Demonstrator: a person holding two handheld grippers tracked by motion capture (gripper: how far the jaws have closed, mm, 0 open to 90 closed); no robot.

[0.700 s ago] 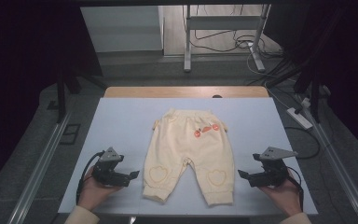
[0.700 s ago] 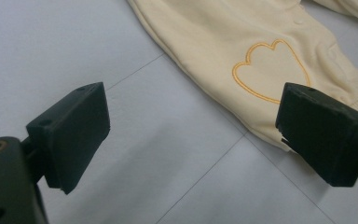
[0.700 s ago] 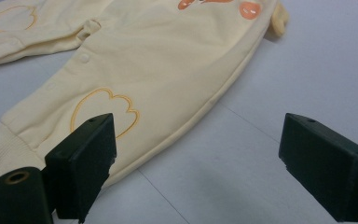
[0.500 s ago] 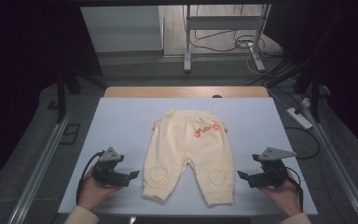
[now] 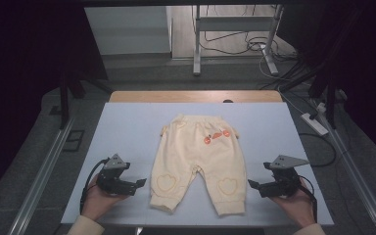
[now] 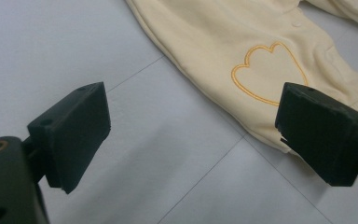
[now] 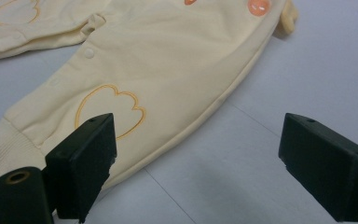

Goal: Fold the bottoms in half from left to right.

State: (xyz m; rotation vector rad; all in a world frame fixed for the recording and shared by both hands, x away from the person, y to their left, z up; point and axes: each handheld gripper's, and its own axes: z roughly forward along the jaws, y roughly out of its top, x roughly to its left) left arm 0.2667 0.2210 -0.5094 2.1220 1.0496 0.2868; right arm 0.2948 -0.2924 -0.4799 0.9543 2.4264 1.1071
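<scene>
Here, high view. The trousers [image 5: 196, 161] lie flat on the table [image 5: 127, 127], waist at the far end, both cuffs toward the person. The left tool [image 5: 138, 184] rests just outside the left cuff, the right tool [image 5: 252, 184] just outside the right cuff; each points inward at the garment, apart from it. Each is carried by a hand [image 5: 98, 198] low over the table.

Left gripper view. The left tool [image 6: 193, 135] has its jaws spread wide with nothing between them but bare table [image 6: 51, 56]. The trouser leg runs ahead and to the tool's right; the stitched heart [image 6: 268, 72] sits just beyond the right-hand jaw, and the leg's outer edge passes close in front of that jaw without touching it, as far as can be told.

Right gripper view. The right tool [image 7: 198, 149] is likewise spread wide and holds nothing. The other trouser leg lies ahead and to the tool's left, its heart [image 7: 109, 109] just beyond the left-hand jaw, the ribbed cuff [image 7: 0, 144] further left, and orange prints [image 7: 258, 6] far ahead near the waist.

Step in hand, as judged: the approach before a first grasp, probably for folding. The next move calls for each tool to slide inward until the leg's edge or cuff lies between the jaws, keeping low enough to catch both cloth layers, then close together.
</scene>
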